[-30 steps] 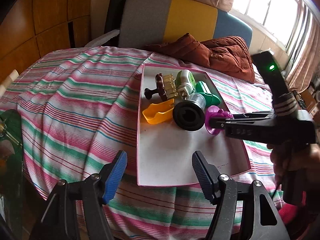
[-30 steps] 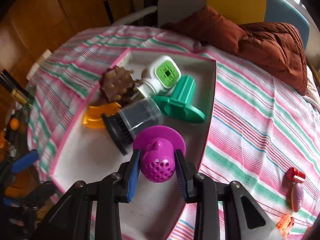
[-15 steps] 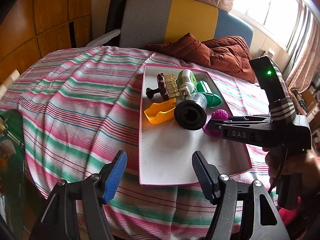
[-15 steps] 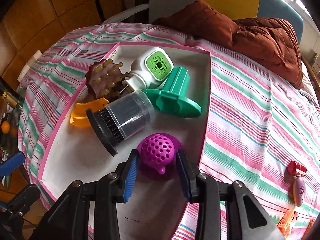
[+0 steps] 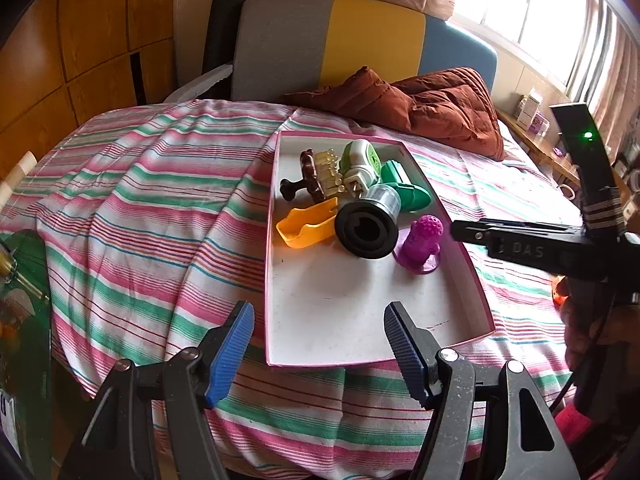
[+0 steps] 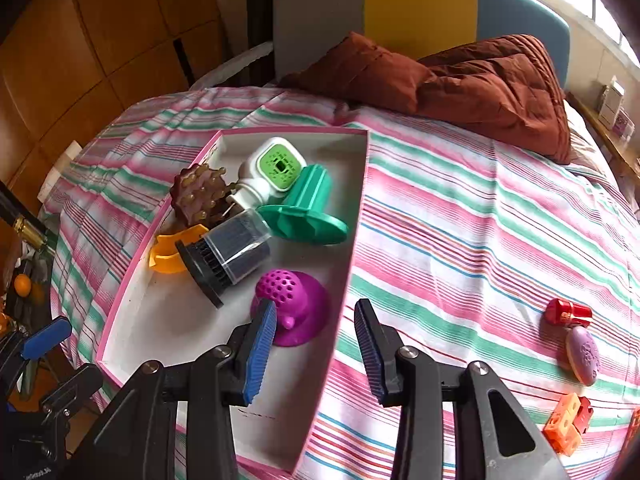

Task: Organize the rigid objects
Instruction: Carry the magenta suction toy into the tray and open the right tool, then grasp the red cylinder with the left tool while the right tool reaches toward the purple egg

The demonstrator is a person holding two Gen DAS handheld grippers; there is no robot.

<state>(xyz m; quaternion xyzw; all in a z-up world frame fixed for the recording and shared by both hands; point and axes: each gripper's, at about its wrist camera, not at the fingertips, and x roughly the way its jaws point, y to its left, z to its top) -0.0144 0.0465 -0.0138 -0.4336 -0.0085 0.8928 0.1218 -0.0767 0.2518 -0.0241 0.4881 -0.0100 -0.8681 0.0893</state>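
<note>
Over the pink-rimmed tray (image 6: 362, 184), the right gripper (image 6: 316, 344) stands apart and empty beside the purple perforated toy (image 6: 292, 306) on the tray floor; it should swing toward the red cap (image 6: 568, 313) on the bedspread; left gripper (image 5: 318, 344) hangs parted, empty

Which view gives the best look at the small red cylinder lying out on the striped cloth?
The right wrist view: the red cylinder lies in plain sight on the striped cloth, beside a purple oval piece. The left wrist view does not show it.
</note>
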